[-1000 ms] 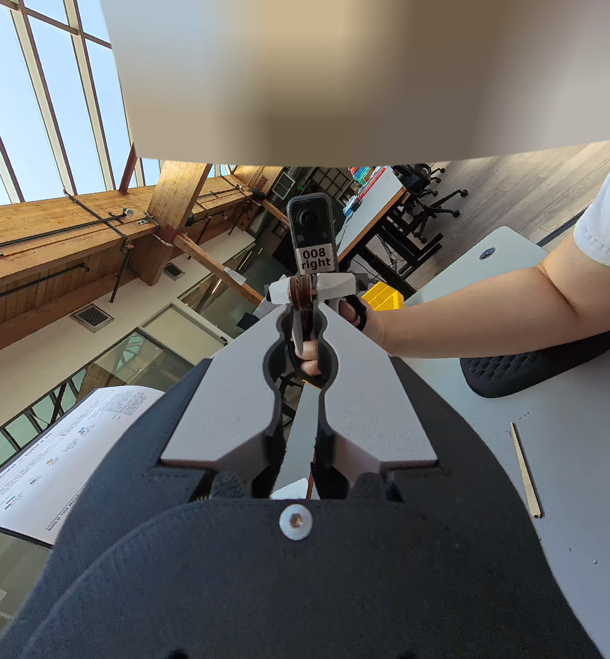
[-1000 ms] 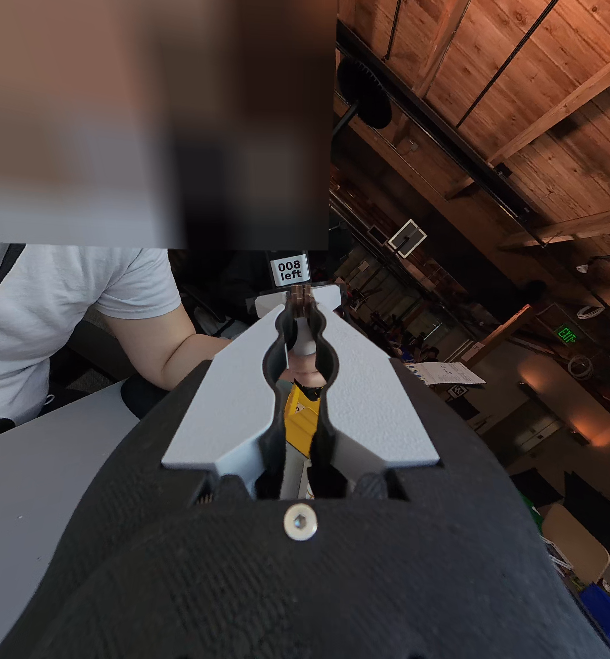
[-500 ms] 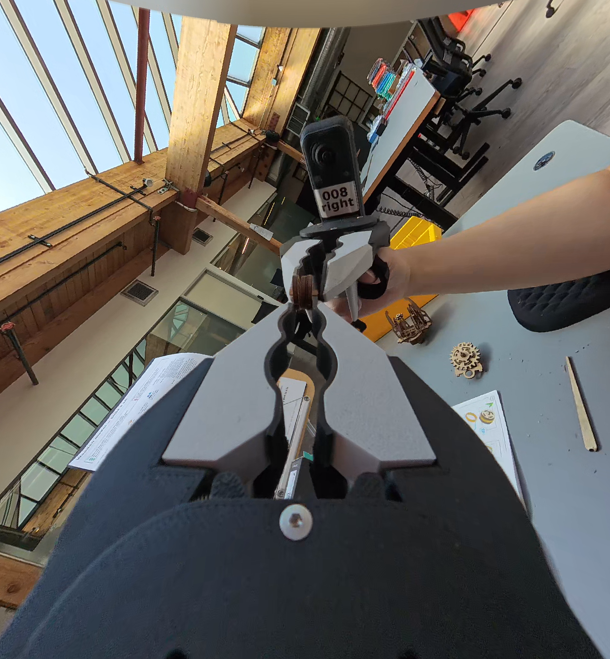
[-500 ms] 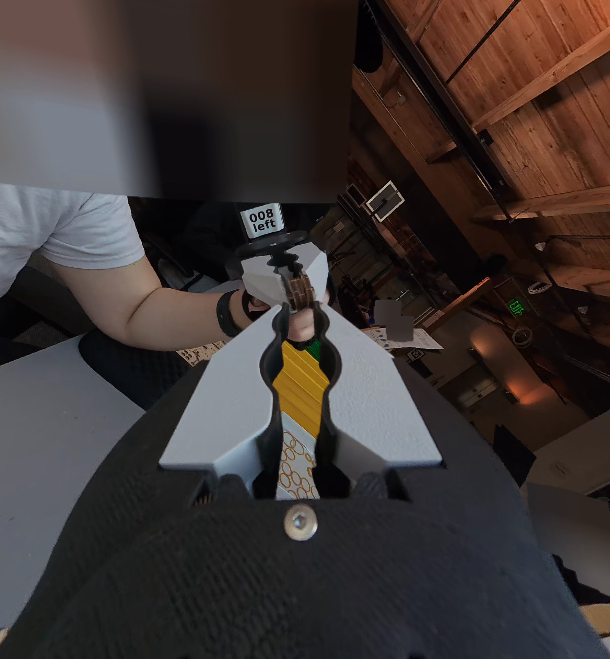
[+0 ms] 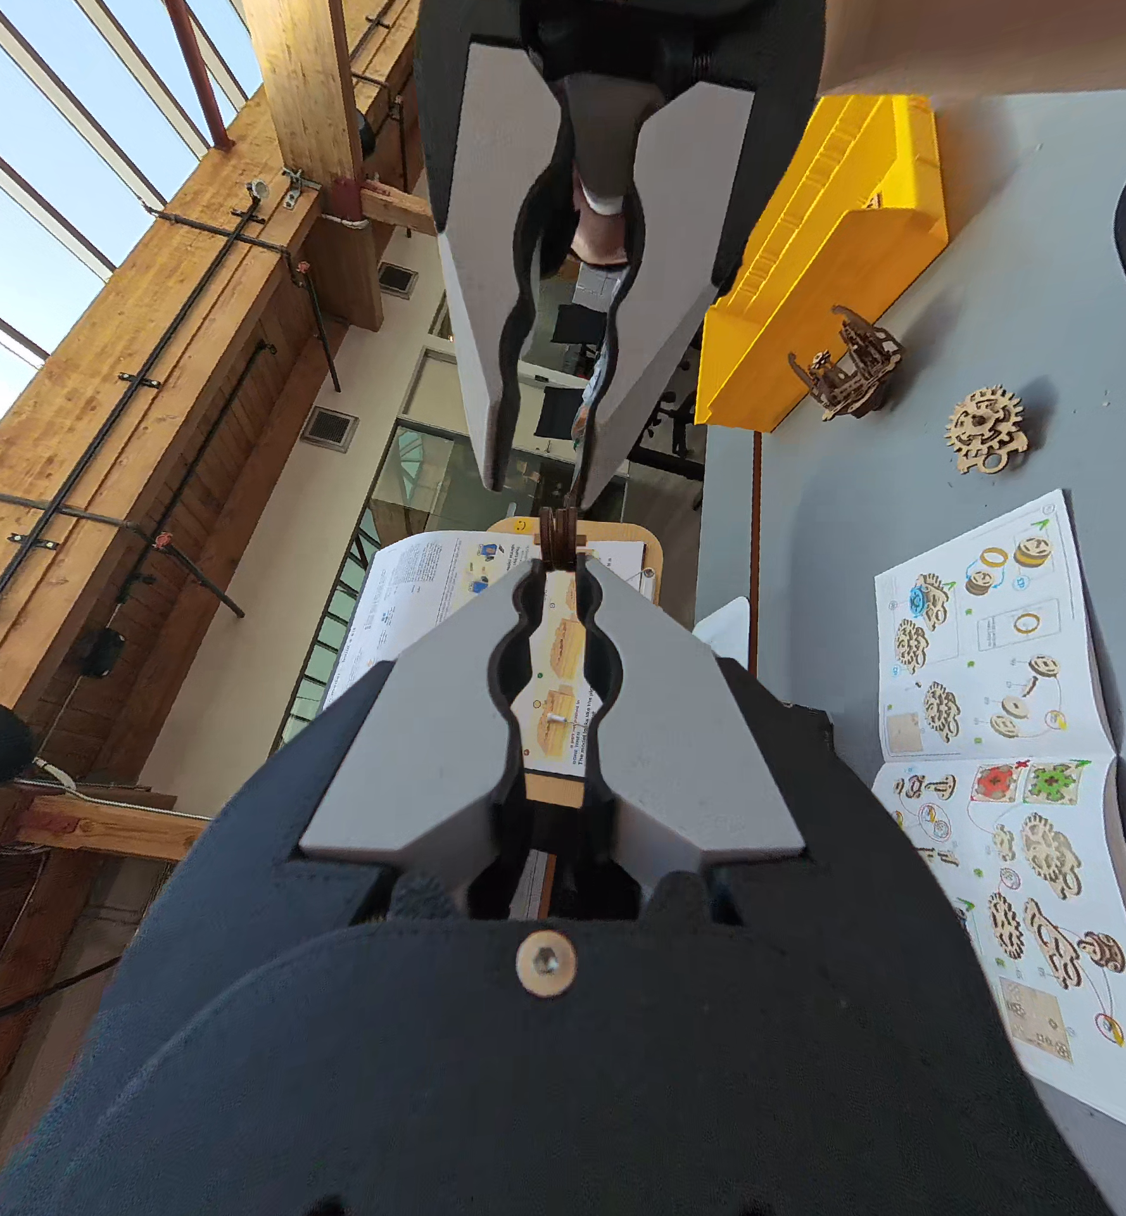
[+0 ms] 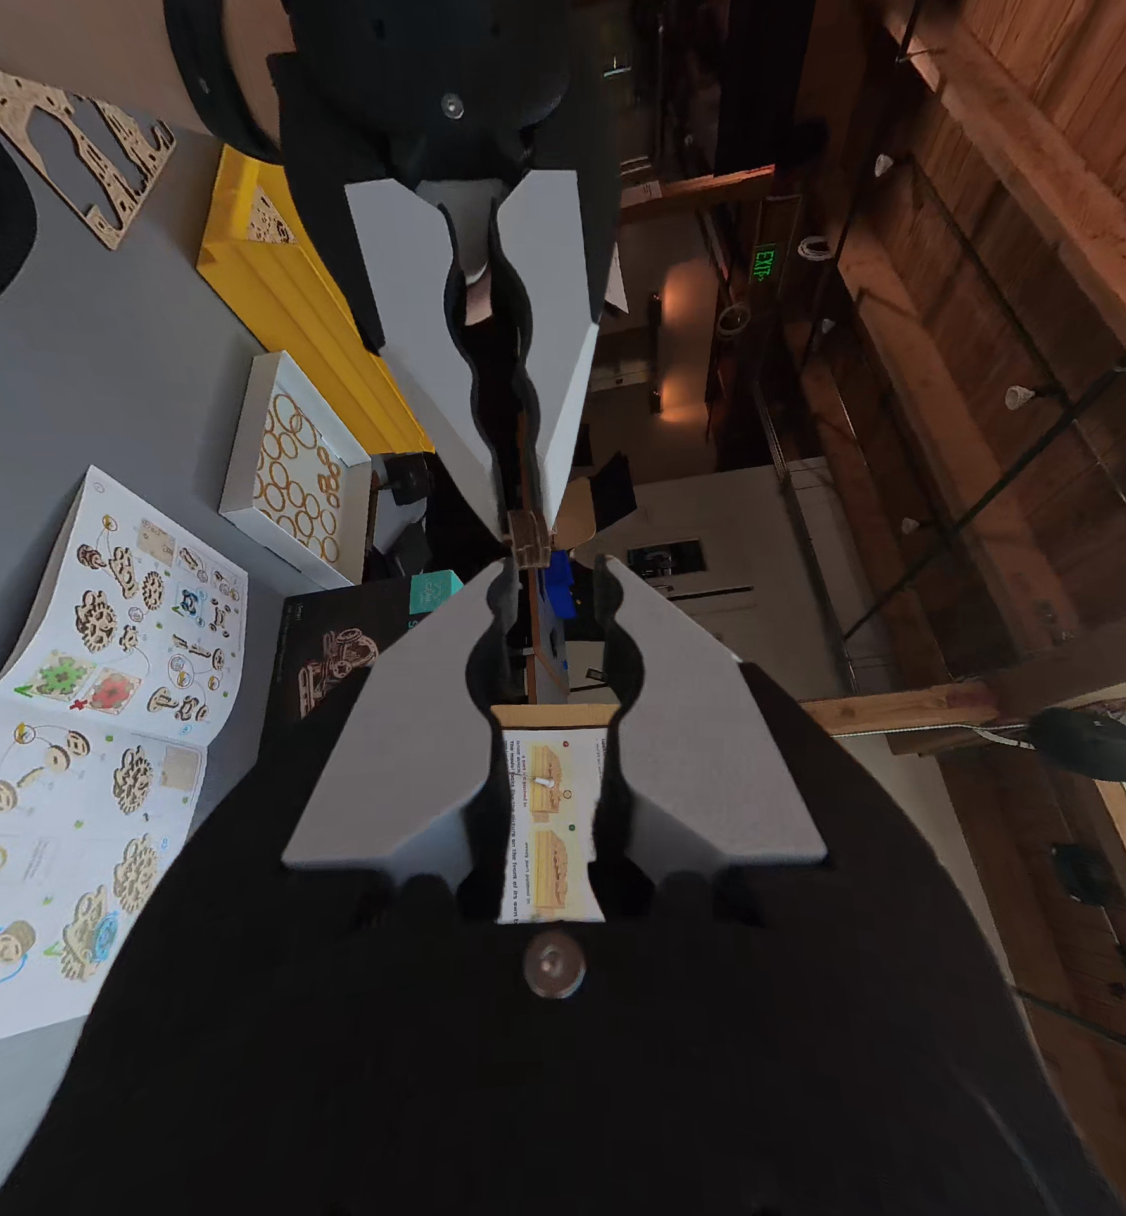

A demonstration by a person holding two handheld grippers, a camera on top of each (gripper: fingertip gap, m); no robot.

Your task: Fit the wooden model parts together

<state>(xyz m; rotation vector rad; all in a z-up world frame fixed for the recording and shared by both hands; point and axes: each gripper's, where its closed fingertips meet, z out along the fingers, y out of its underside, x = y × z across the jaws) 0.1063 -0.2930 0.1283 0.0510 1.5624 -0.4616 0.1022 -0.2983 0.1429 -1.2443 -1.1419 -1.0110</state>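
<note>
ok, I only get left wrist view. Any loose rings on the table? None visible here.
Observer: Yes, a white tray of tan rings sits beside the yellow bin.
Operator: Spare wood sheets?
Observer: One cut-out wooden sheet lies flat near the bin.
Operator: Right claw, from its own camera?
Observer: Right claw is open; left claw pinches the wooden part.

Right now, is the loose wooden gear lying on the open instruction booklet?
No, the wooden gear lies on the bare grey table, apart from the instruction booklet and beside the small wooden model.
</note>
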